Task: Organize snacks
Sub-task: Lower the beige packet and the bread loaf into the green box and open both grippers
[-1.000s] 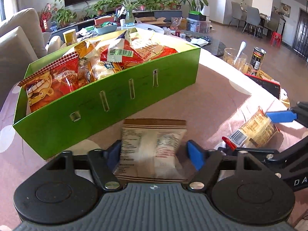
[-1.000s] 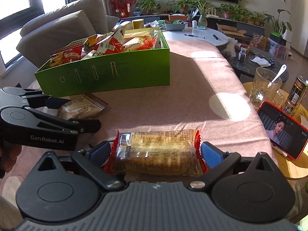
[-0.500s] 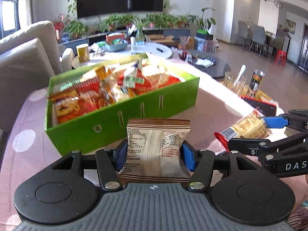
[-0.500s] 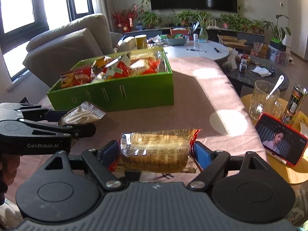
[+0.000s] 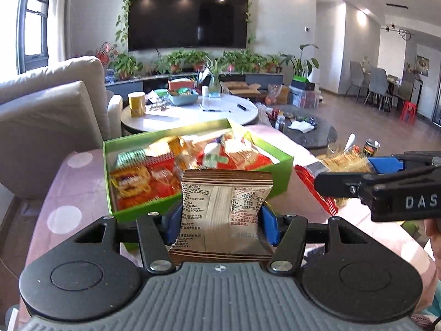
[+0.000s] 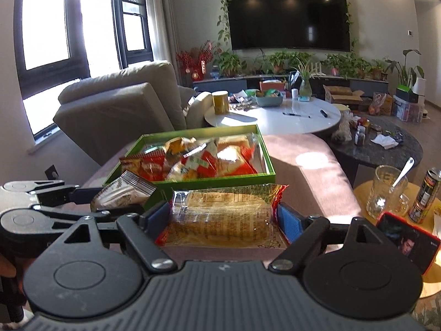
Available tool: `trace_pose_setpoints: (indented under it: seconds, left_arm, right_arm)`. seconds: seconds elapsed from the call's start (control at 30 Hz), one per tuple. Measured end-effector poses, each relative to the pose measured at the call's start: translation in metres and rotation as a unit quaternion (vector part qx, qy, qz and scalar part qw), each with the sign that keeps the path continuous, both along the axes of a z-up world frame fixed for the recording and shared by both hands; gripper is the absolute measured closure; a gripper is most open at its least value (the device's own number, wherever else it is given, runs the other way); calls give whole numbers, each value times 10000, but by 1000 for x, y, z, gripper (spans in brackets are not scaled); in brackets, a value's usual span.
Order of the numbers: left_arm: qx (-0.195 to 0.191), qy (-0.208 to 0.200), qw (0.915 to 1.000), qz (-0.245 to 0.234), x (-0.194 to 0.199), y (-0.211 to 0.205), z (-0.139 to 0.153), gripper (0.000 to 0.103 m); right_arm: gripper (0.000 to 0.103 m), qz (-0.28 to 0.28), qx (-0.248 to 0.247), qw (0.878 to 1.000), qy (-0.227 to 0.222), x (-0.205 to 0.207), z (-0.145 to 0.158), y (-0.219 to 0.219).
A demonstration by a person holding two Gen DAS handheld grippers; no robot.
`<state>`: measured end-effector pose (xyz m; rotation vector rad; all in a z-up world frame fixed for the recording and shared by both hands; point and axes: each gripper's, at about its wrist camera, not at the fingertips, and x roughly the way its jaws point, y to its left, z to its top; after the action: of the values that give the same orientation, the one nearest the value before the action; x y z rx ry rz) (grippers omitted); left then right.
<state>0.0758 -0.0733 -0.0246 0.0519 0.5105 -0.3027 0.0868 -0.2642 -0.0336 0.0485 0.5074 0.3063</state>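
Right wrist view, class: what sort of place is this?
Most likely a home living room: a wall-mounted television above a row of potted plants, a beige sofa, and a round white coffee table.

Both wrist views look forward, sharing the green box [image 5: 278,176] [image 6: 193,183] close ahead.

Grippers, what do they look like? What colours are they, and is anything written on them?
Both match. The left gripper and the right gripper each have a grey ribbed body, two round black discs, black linkage bars with silver screws, and blue pads inside the jaws. White lettering runs along their black sides: "DAS" shows on the right one, cut off at the picture's edge.
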Motion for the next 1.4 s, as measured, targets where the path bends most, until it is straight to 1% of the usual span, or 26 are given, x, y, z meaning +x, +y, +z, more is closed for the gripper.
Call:
trace_pose_setpoints:
  seconds: [0.23, 0.47, 0.6, 0.87, 1.17, 1.23, 1.3, 1.4]
  left_arm:
    - [-53, -163, 9994, 284, 13, 18, 13, 48]
    - [-136, -114, 9984, 545, 54, 31, 24, 48]
    - [-168, -49, 9979, 631, 77, 36, 24, 48]
    - [-160, 102, 9967, 793, 112, 43, 13, 48]
    - [-143, 401, 9954, 858, 145, 43, -10, 47]
    - [-160, 405, 9950, 893, 150, 43, -13, 43]
    - [-171, 409, 9948, 912, 151, 43, -14, 31]
    - [-161, 390, 9949, 916, 150, 44, -15, 25]
  right_arm:
    - [18, 117, 109, 9996, -234, 18, 16, 10]
    - [18, 126, 537, 9983, -208, 62, 35, 13]
    - [18, 76, 606, 9980, -177, 85, 38, 20]
    - [18, 72, 654, 9978, 17, 118, 27, 31]
    - [18, 25, 699, 9969, 354, 150, 6, 37]
    - [18, 10, 755, 9963, 412, 156, 3, 38]
    - [18, -12, 780, 9959, 458, 161, 1, 38]
    - [18, -6, 733, 9962, 469, 162, 0, 40]
